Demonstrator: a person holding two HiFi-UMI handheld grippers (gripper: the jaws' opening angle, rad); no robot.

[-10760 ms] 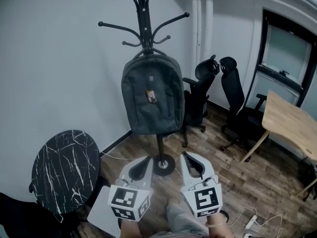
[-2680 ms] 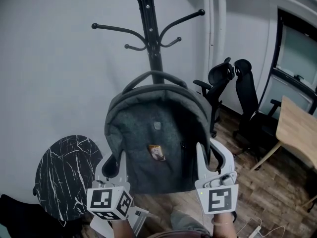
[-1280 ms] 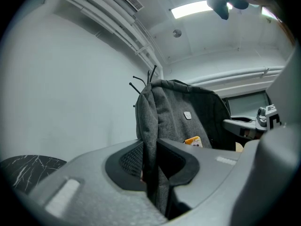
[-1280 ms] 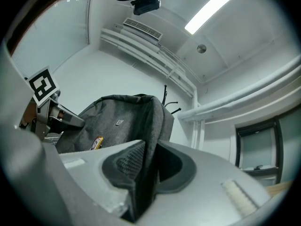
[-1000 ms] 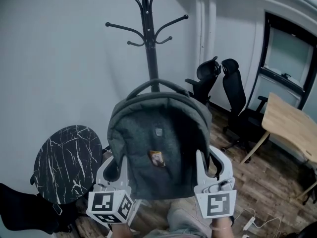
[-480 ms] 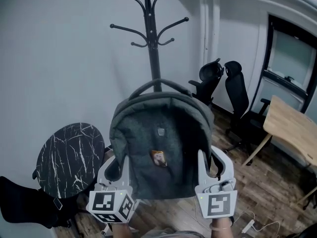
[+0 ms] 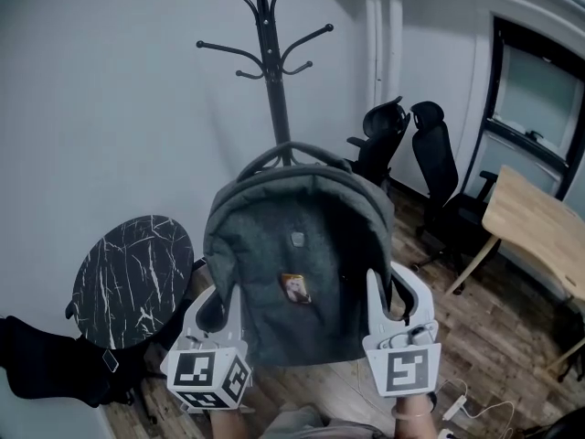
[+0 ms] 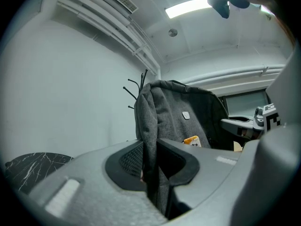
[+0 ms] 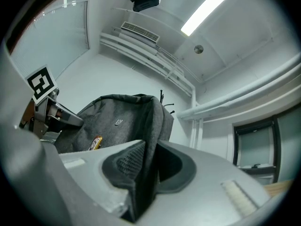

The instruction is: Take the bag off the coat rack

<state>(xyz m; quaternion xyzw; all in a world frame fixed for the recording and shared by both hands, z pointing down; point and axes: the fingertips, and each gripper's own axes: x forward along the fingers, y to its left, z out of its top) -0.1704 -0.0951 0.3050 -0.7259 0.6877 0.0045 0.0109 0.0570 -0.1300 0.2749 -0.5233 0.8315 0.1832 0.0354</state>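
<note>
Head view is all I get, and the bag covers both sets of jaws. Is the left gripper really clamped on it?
Observer: Yes. The left gripper view shows the left gripper with its pads pressed on a side edge of the bag, fabric pinched between them.
Operator: And the right one?
Observer: Same. The right gripper view shows the right gripper shut on a fold of the other edge, which runs down deep between its jaws.
</note>
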